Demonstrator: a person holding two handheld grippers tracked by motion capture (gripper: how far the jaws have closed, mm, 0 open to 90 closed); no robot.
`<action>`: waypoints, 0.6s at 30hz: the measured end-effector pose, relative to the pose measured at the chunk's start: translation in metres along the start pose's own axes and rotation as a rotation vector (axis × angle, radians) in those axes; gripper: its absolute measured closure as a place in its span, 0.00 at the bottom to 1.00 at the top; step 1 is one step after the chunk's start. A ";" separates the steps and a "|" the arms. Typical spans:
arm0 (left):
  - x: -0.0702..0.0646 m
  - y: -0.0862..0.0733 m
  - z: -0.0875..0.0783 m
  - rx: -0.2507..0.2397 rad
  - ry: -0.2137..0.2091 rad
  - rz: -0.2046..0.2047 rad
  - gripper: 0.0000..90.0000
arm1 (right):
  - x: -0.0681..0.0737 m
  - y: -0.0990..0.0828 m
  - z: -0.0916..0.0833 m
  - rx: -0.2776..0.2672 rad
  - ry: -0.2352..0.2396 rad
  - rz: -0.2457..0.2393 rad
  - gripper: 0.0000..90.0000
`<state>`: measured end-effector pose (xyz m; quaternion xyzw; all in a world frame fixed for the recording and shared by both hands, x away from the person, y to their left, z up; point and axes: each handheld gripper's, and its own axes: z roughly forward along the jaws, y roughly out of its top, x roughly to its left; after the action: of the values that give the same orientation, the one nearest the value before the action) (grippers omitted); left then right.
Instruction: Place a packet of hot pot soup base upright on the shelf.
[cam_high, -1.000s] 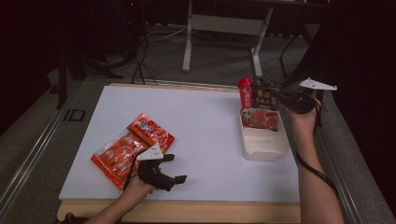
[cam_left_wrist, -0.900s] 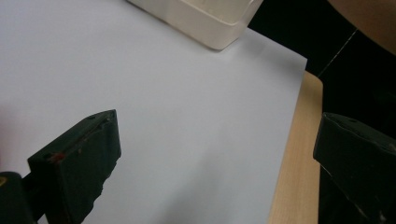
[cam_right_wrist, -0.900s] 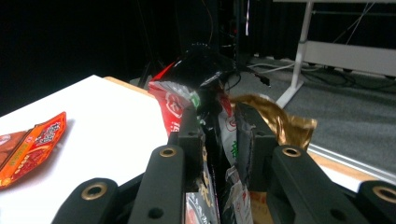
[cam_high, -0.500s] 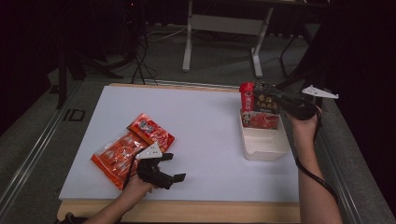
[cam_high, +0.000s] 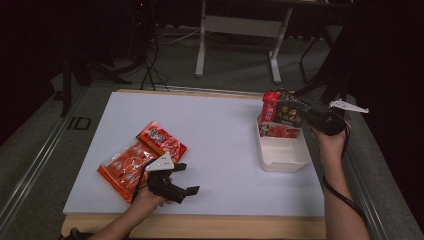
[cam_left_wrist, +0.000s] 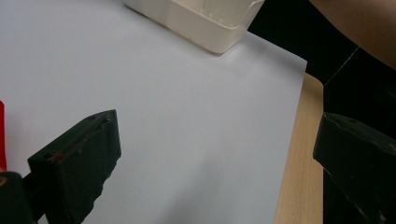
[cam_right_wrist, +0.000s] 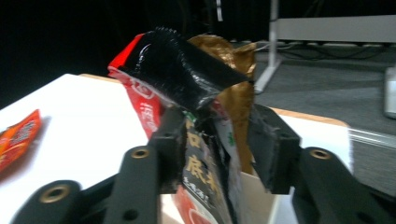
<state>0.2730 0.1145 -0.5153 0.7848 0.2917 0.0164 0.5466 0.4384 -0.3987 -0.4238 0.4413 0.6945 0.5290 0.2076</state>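
My right gripper (cam_high: 299, 114) is shut on a dark, red and gold snack packet (cam_high: 281, 112), held upright over the far end of the cream plastic box (cam_high: 283, 154). In the right gripper view the packet (cam_right_wrist: 205, 107) is crumpled between the two black jaws of my right gripper (cam_right_wrist: 215, 140). A red packet (cam_high: 278, 131) lies in the box's far end. My left gripper (cam_high: 186, 178) rests open near the table's front edge, nothing between its jaws. Beside it lie two orange-red snack packets (cam_high: 131, 162). The left gripper view shows the box (cam_left_wrist: 205, 21) across the white table.
The white tabletop (cam_high: 215, 135) has a wooden front edge (cam_high: 200, 226). Beyond the table stand dark floor, cables and a white desk frame (cam_high: 239, 30). The person's right forearm (cam_high: 340, 200) runs along the table's right side.
My right gripper has moved slightly right and toward the front with the packet, now lower over the box. The left gripper has barely shifted.
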 end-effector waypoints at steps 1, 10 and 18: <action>0.000 0.000 -0.001 -0.003 -0.001 0.009 0.01 | 0.001 0.000 -0.001 0.001 -0.006 0.007 0.59; 0.000 0.001 -0.001 0.003 -0.009 -0.007 0.01 | 0.019 0.004 -0.023 -0.007 -0.070 -0.004 0.44; -0.002 0.005 0.000 0.067 -0.002 -0.011 0.01 | 0.051 0.010 -0.045 -0.096 -0.054 -0.003 0.20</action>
<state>0.2733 0.1125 -0.5104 0.8010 0.2958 0.0025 0.5204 0.3818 -0.3803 -0.3896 0.4440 0.6629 0.5495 0.2480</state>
